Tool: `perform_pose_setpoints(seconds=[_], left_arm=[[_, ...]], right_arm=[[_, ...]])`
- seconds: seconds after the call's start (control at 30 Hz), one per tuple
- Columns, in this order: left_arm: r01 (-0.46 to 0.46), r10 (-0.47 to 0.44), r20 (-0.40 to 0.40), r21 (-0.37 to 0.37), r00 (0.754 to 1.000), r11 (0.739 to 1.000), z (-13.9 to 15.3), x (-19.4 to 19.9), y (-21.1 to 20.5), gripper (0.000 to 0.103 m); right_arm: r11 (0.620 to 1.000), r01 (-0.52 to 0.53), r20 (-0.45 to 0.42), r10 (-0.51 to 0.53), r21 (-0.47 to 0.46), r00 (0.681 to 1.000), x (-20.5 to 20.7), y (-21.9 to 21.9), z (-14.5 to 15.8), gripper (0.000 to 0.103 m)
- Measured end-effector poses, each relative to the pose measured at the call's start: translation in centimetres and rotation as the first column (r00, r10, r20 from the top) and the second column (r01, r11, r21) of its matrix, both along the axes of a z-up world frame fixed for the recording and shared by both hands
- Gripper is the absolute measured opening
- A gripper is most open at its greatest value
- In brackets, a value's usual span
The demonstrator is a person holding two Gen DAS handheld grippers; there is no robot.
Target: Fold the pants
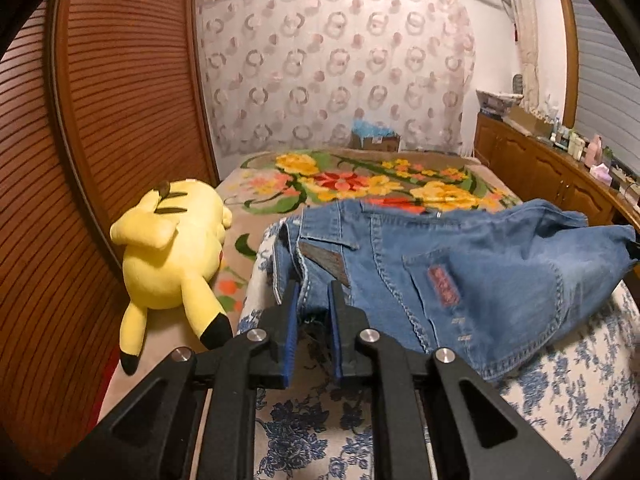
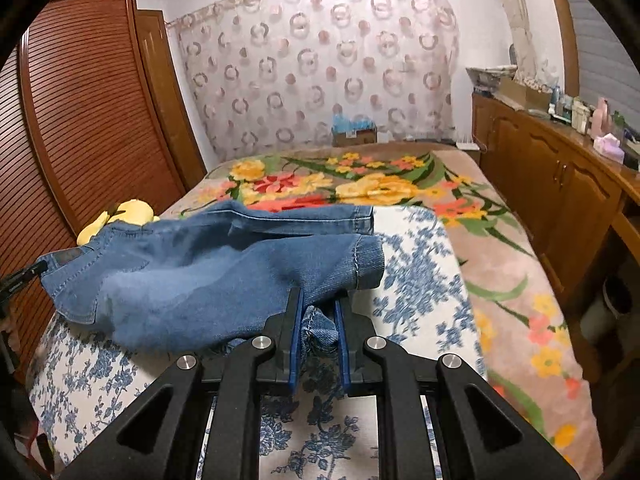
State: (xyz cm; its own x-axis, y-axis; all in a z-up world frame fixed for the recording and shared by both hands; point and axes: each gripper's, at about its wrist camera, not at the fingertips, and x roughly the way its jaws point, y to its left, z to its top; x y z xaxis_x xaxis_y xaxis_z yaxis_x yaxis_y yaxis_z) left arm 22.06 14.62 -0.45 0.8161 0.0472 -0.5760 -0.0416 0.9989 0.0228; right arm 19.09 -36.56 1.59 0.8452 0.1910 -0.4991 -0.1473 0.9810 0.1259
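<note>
Blue denim pants (image 1: pixel 460 276) lie partly lifted over a white cloth with blue flowers (image 1: pixel 560 380) on the bed. My left gripper (image 1: pixel 314 296) is shut on the waistband end, near the leather patch. In the right wrist view the pants (image 2: pixel 200 276) stretch to the left, folded lengthwise with the two leg hems stacked. My right gripper (image 2: pixel 318 308) is shut on the near leg hem, denim bunched between its blue pads. The left gripper's tip shows at the far left edge of that view (image 2: pixel 24 274).
A yellow plush toy (image 1: pixel 172 256) lies left of the pants by a wooden louvred wardrobe (image 1: pixel 100 140). A floral blanket (image 2: pixel 500 240) covers the bed. A wooden cabinet with bottles (image 2: pixel 560 168) runs along the right. A cardboard box (image 1: pixel 374 140) stands by the curtain.
</note>
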Motion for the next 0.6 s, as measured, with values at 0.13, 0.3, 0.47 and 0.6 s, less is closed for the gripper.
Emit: perform_pose_setpoints(seconds=[0.13, 0.3, 0.47, 0.6], left_arm=[[0.012, -0.012, 0.027, -0.008, 1.000, 1.000, 1.2, -1.1, -0.5, 0.014], [0.036, -0.035, 0.041, -0.015, 0.999, 0.999, 1.8, -3.0, -1.1, 0.014], [0.067, -0.065, 0.049, -0.023, 0.997, 0.997, 1.9, -5.5, -2.1, 0.014], [0.084, -0.082, 0.050, -0.039, 0.995, 0.996, 1.8, -7.9, -2.4, 0.014]], right_arm=[[1.000, 0.018, 0.027, -0.017, -0.013, 0.999, -1.4, -0.5, 0.2, 0.014], [0.999, 0.044, 0.045, -0.043, -0.024, 0.998, -4.2, -0.9, 0.0, 0.014], [0.997, 0.061, 0.048, -0.059, -0.037, 0.997, -7.3, -0.7, -0.3, 0.014], [0.996, 0.069, 0.038, -0.067, -0.049, 0.997, -10.4, -0.5, -0.3, 0.014]])
